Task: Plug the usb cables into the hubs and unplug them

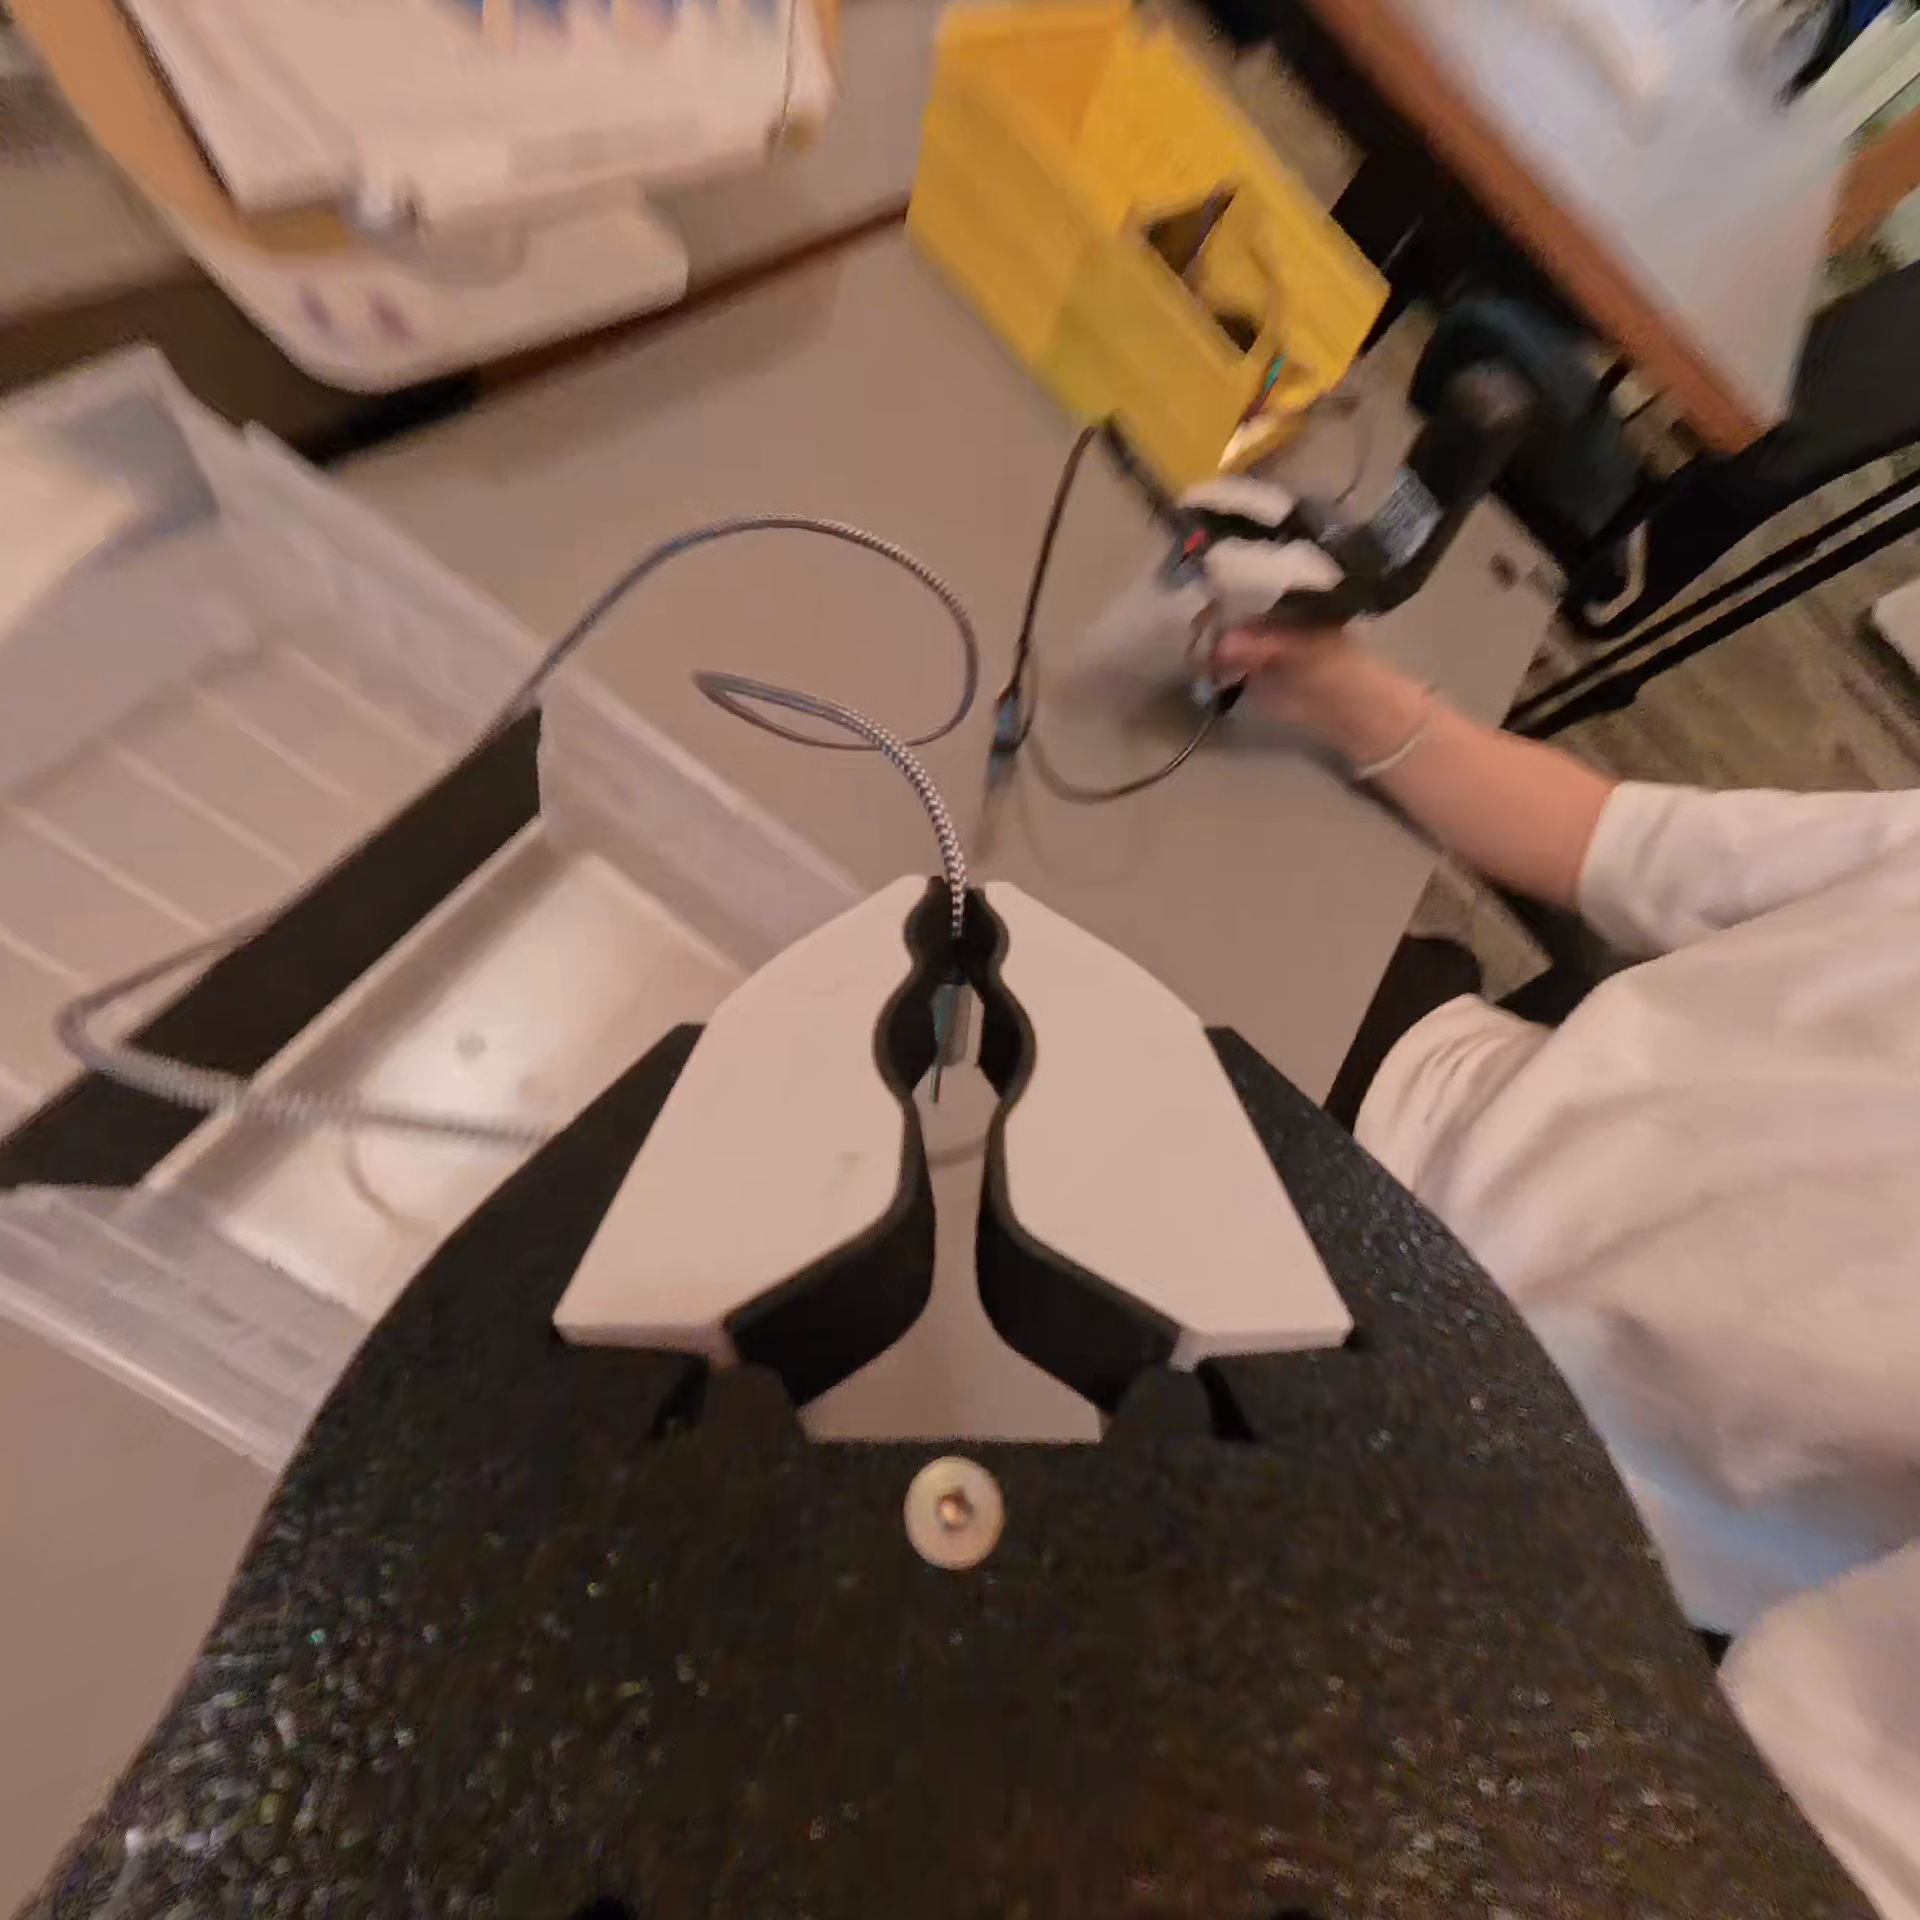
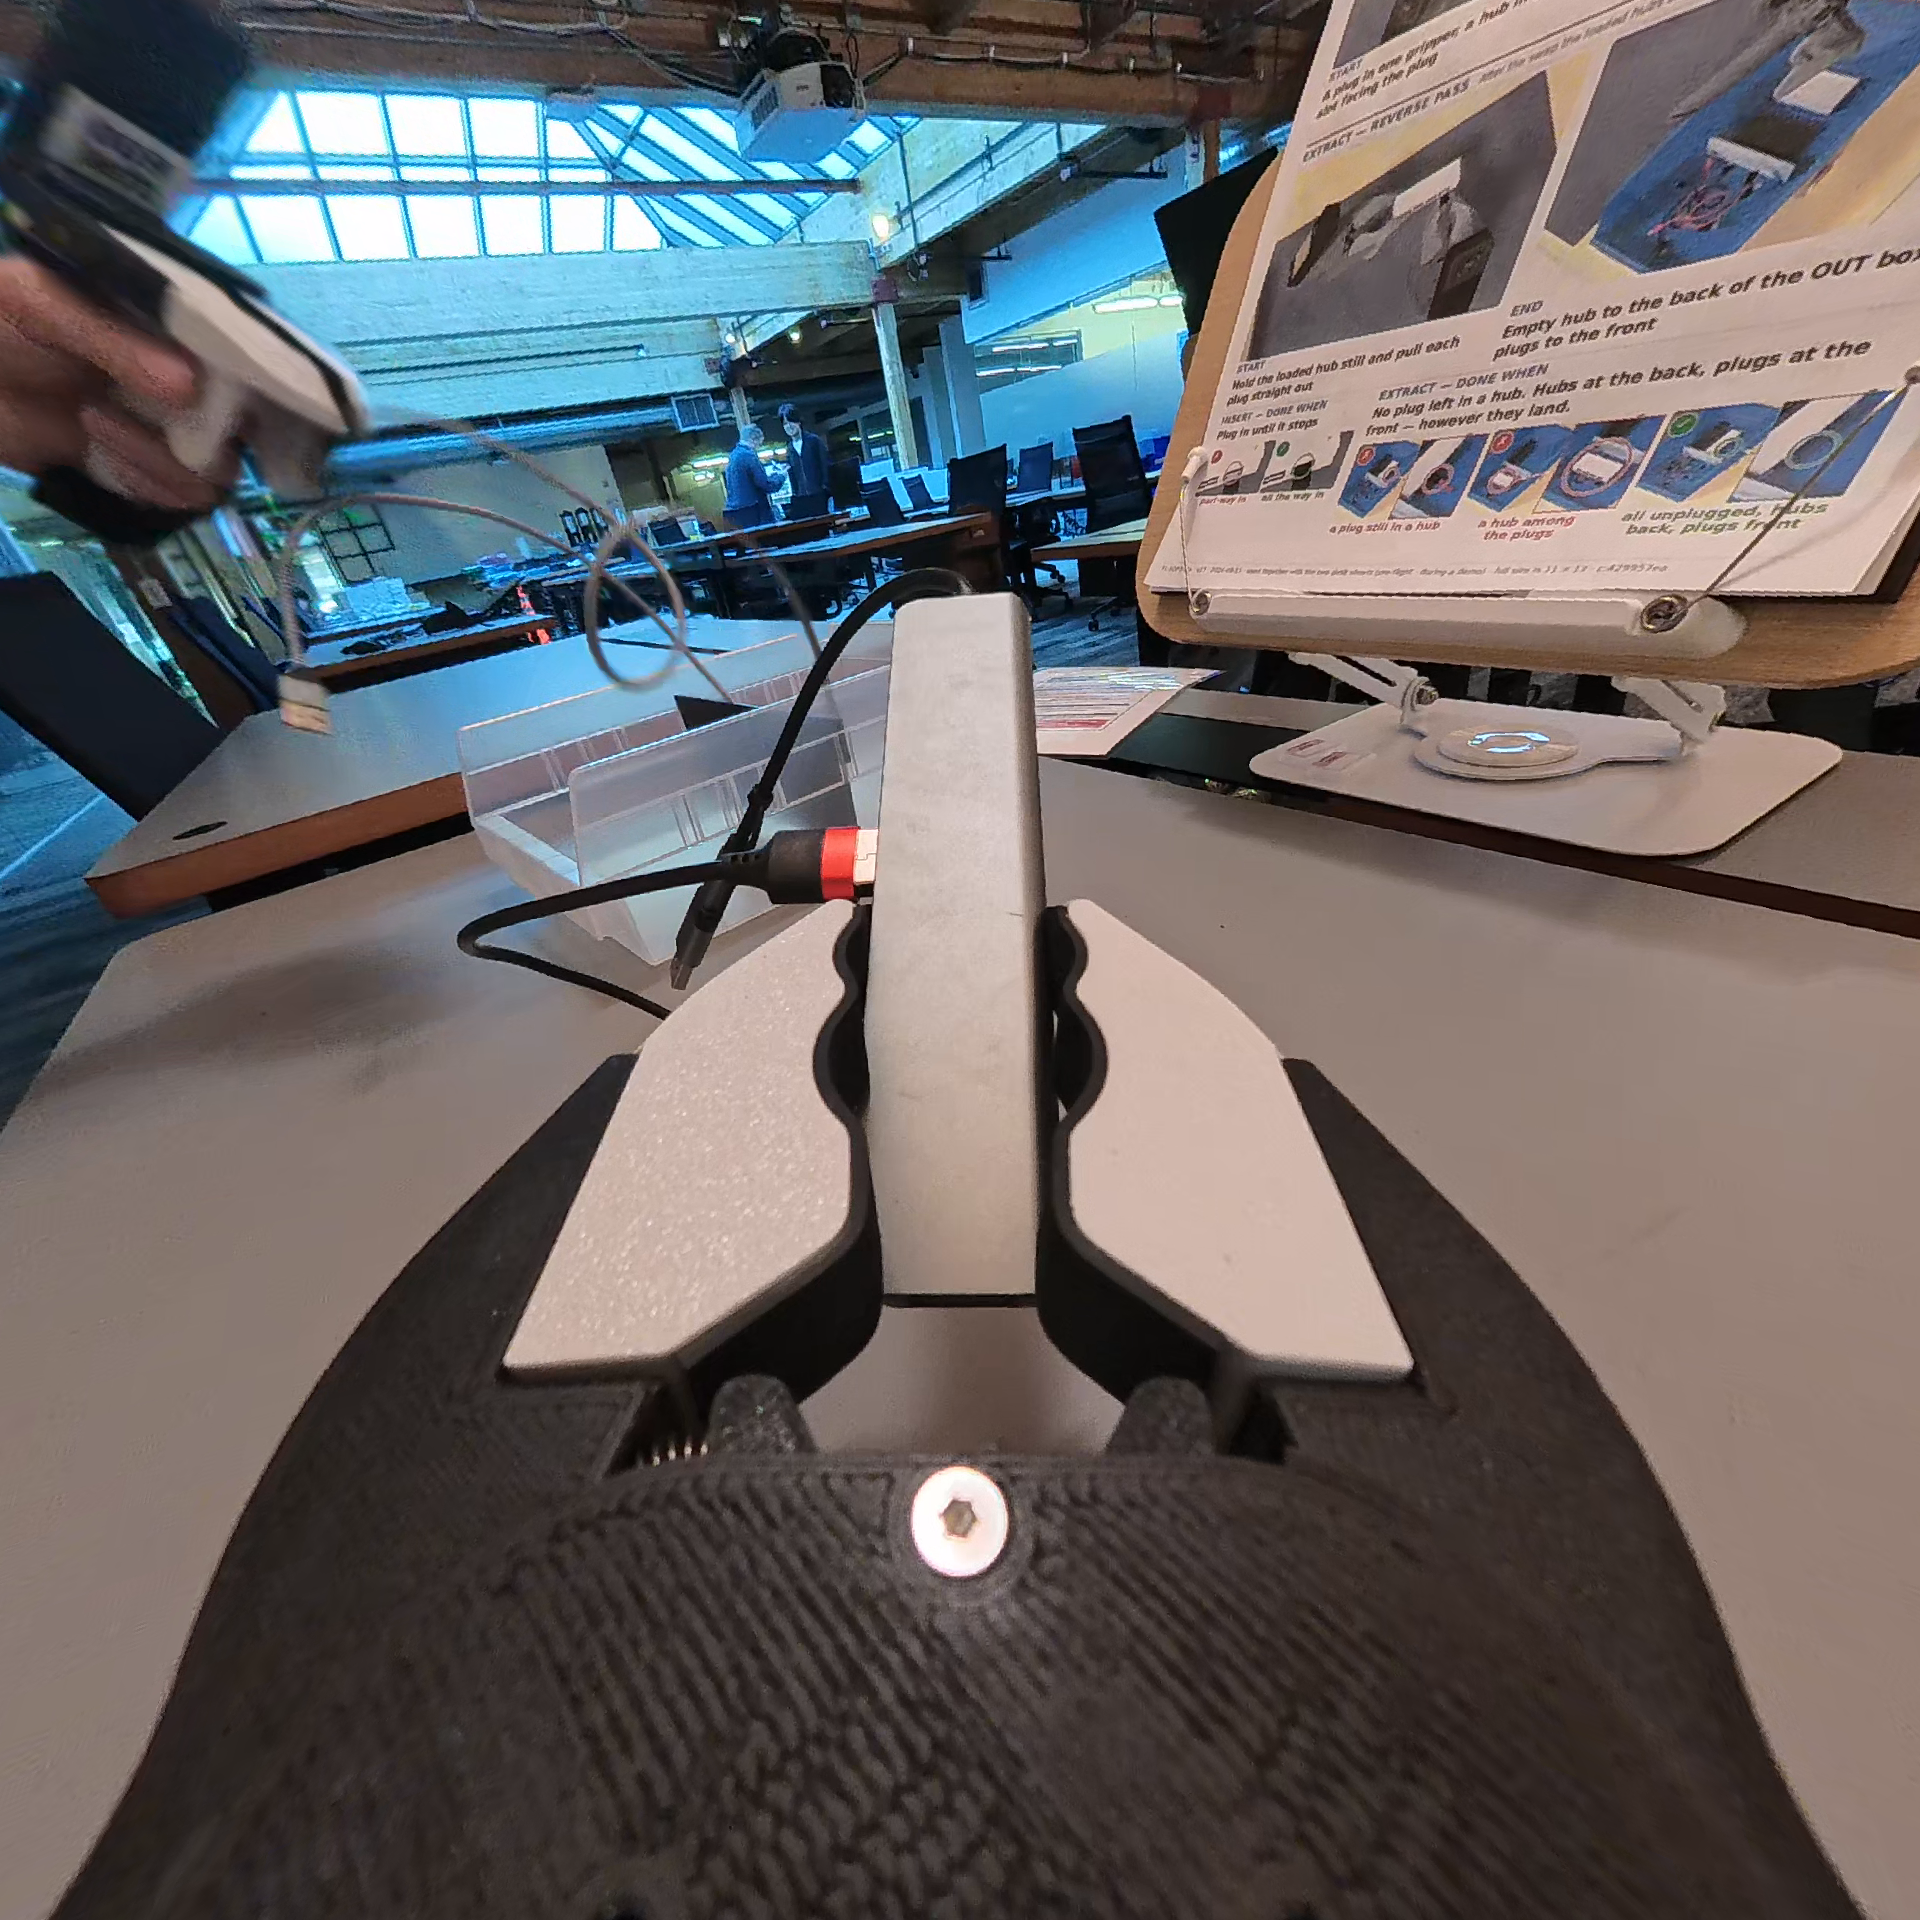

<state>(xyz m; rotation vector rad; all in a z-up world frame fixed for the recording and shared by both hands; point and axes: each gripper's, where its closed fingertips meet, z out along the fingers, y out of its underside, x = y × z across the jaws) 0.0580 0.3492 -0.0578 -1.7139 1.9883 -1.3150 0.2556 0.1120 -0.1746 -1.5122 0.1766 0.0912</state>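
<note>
Printed instruction sheet (image 2: 1579,312) on tilted stand: captioned photos, wording legible. Label on far claw (image 2: 109,156): blurred, unreadable.

Hub and 2 USB cables in mid-handling

A grey metal hub (image 2: 956,935) stands upright, clamped at its lower half, with a red-and-black USB plug (image 2: 831,864) seated in its left side and black cable trailing down. A braided grey cable (image 1: 831,623) loops through the air, pinched near its plug (image 1: 954,1023).
</note>
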